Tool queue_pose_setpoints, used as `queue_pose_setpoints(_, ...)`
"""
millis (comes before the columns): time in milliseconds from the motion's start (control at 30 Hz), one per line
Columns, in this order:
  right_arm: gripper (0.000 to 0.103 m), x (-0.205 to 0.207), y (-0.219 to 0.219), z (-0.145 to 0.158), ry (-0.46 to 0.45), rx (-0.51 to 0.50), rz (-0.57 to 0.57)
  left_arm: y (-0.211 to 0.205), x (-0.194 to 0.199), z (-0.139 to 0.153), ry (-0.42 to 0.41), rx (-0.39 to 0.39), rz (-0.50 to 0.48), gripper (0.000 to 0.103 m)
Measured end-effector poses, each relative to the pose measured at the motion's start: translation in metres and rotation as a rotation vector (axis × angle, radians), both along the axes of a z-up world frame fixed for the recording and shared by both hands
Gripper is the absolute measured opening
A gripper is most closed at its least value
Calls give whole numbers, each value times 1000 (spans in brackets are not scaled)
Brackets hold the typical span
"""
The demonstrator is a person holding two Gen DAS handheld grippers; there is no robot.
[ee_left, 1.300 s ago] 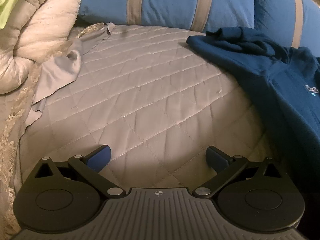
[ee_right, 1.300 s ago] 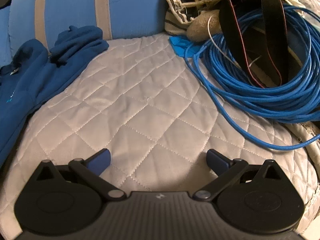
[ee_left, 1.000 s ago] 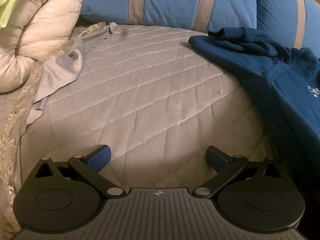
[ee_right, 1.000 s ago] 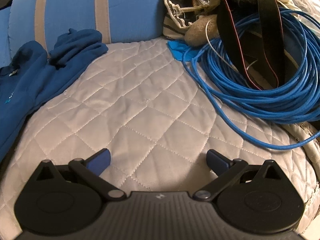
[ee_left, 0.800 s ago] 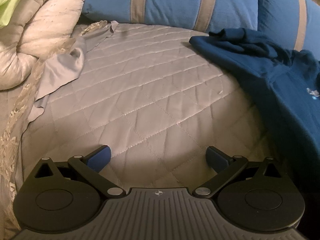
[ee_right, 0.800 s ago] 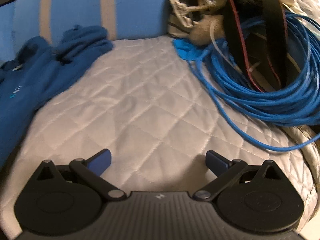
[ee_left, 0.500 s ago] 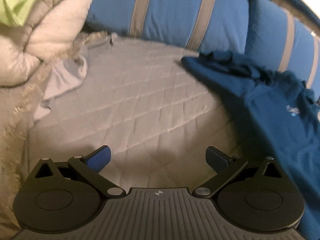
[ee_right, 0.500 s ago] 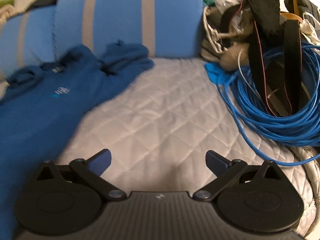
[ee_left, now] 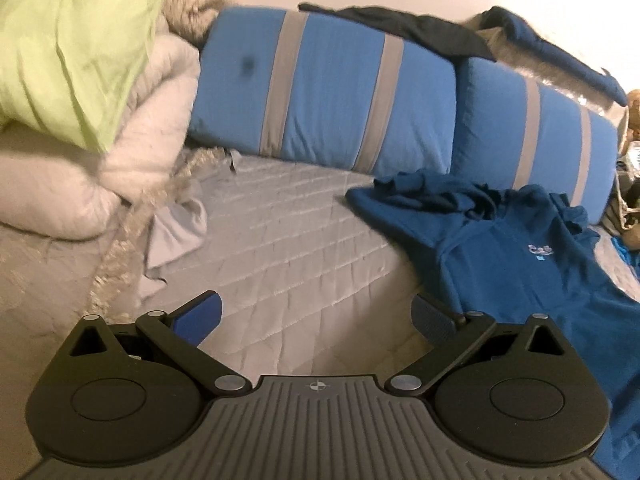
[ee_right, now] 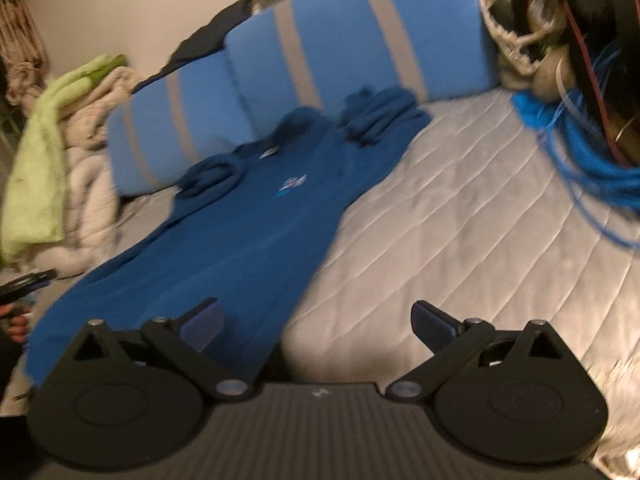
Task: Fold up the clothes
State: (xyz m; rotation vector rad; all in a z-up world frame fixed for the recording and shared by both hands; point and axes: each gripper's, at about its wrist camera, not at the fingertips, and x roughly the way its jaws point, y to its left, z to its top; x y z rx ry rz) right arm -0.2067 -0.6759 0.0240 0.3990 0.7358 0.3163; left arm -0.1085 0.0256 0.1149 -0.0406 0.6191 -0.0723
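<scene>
A dark blue sweatshirt [ee_left: 532,264] with a small pale chest logo lies spread on the grey quilted bed [ee_left: 288,256], its bunched sleeves up against the blue cushions. In the right wrist view the same sweatshirt [ee_right: 240,232] runs from the cushions down to the bed's near edge. My left gripper [ee_left: 316,316] is open above bare quilt, left of the garment. My right gripper [ee_right: 318,322] is open too, its left finger over the sweatshirt's lower hem and its right finger over quilt [ee_right: 460,216]. Neither holds anything.
Two blue cushions with grey stripes [ee_left: 332,92] line the back. A cream duvet and lime-green cloth [ee_left: 72,40] are piled at the left. A coil of blue cable [ee_right: 592,156] and dark straps and bags sit at the right. A hand holding a dark object [ee_right: 20,284] shows at the left edge.
Both grippers have pulled back and tilted up, so the cushions, the wall and the whole sweatshirt now show. The right gripper swung left toward the garment. Jaws stayed open.
</scene>
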Motion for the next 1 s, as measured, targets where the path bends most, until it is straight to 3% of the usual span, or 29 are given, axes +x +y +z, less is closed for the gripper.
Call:
queue_pose_setpoints(333,88,-41,30,12,78,114,195,-21,-33,15,-131,78,-53,103)
queue_pose_setpoints(433,78,-45,35,5,105,137,194,-29,-35,17,-146,99,-78,103)
queue_pose_setpoints(500,66,-43,33,0,136,170,181,-32,-35,18,-150,97,-91,103)
queue_pose_setpoints(633,55,-36,32,-7,161,226,178,-37,-35,18,-154,90,-103,103)
queue_pose_setpoints(700,44,-34,35,-10,172,253,179,-38,-36,17,-153,89,-105,103)
queue_pose_setpoints(933,34,-35,44,-3,177,262,163,-39,-39,12,-139,81,-111,103)
queue_pose_setpoints(1000,16,-36,42,-1,176,271,151,-39,-39,11,-134,76,-110,103)
